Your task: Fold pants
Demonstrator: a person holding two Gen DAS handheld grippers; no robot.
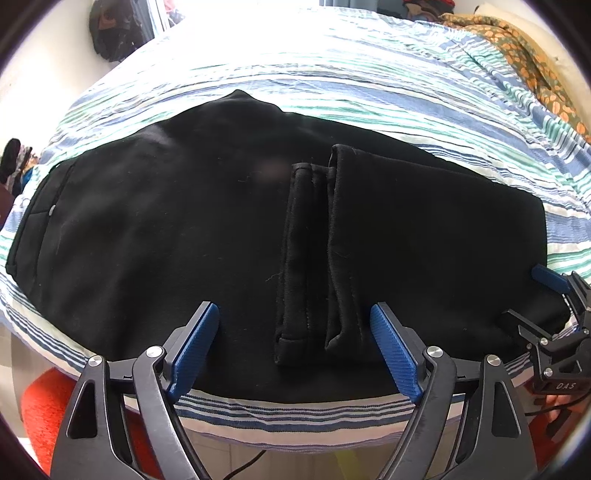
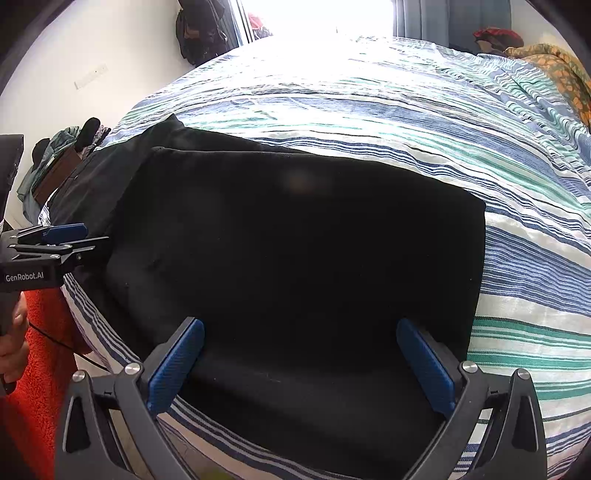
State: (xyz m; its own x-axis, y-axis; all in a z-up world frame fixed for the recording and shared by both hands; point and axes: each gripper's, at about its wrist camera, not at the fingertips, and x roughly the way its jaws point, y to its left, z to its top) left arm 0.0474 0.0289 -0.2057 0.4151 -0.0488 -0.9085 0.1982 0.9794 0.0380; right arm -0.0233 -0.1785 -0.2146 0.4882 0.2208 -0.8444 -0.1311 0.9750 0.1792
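Observation:
Black pants (image 1: 147, 229) lie folded on a bed with a striped sheet (image 1: 369, 85). Their leg cuffs (image 1: 317, 258) rest on top, near the middle. My left gripper (image 1: 293, 308) hovers open over the near edge, with the cuffs showing between its blue pads and nothing pressed. In the right wrist view the folded end of the pants (image 2: 295, 240) fills the middle. My right gripper (image 2: 300, 323) stands wide open above its near edge, pads clear of the cloth. Each gripper shows in the other's view: the right gripper (image 1: 535, 299) at the pants' right corner, the left gripper (image 2: 74, 238) at the left.
An orange-red rug (image 2: 37, 350) lies on the floor below the bed's near edge. An orange patterned blanket (image 1: 517, 55) is bunched at the far right of the bed. Dark clothes (image 2: 199, 29) hang on the wall. A hand (image 2: 14, 332) holds the left gripper.

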